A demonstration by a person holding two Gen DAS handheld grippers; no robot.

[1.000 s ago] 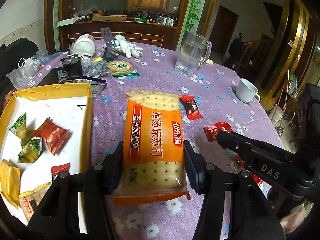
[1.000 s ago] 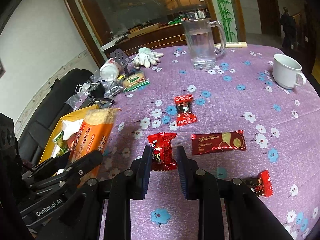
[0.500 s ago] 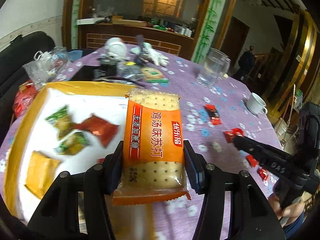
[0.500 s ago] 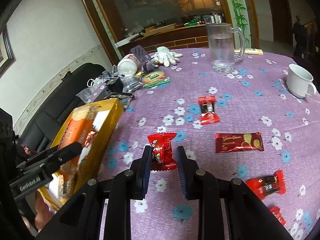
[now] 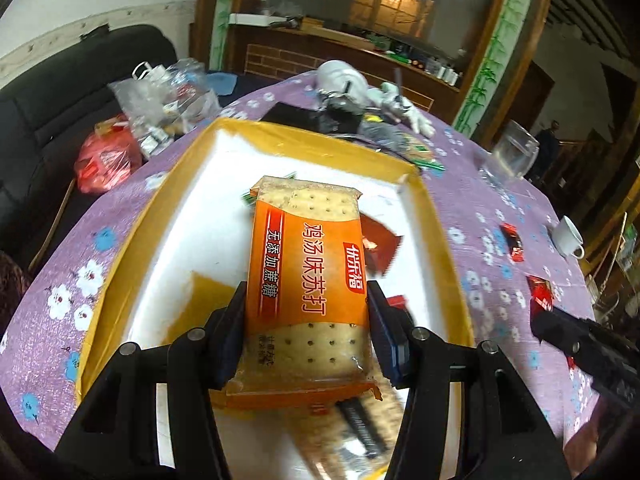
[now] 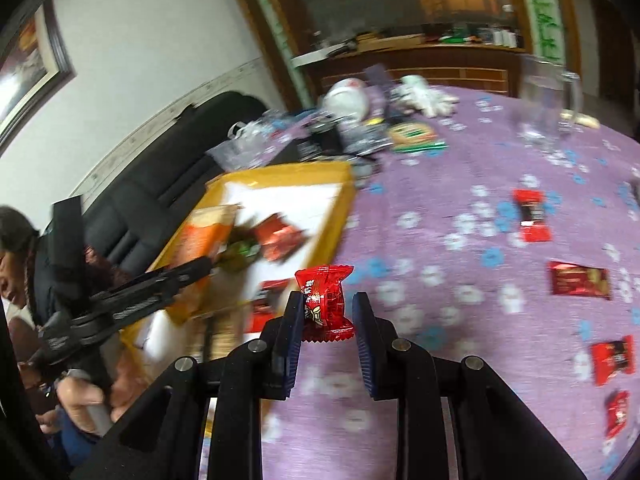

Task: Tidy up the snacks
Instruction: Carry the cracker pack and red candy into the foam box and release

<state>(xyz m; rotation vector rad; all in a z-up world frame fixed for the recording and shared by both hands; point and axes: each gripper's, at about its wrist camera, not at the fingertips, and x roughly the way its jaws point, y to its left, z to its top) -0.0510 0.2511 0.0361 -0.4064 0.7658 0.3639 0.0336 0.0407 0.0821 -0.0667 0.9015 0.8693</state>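
Note:
My left gripper is shut on an orange cracker packet and holds it above the white inside of the yellow-rimmed box. Several small wrapped snacks lie in that box under the packet. In the right wrist view my right gripper is shut on a red wrapped candy, lifted over the purple flowered tablecloth just right of the yellow-rimmed box. The left gripper with the cracker packet shows at the left of that view. More red snacks lie loose on the cloth to the right.
Beyond the box lie plastic bags, a white bowl, white gloves and dark clutter. A glass mug and a white cup stand at the far right. A black sofa runs along the left; a person's hand holds the left gripper.
Both grippers have swung left: the left with the cracker packet from over the cloth to over the box, the right with the red candy to beside the box. Neither grip changed.

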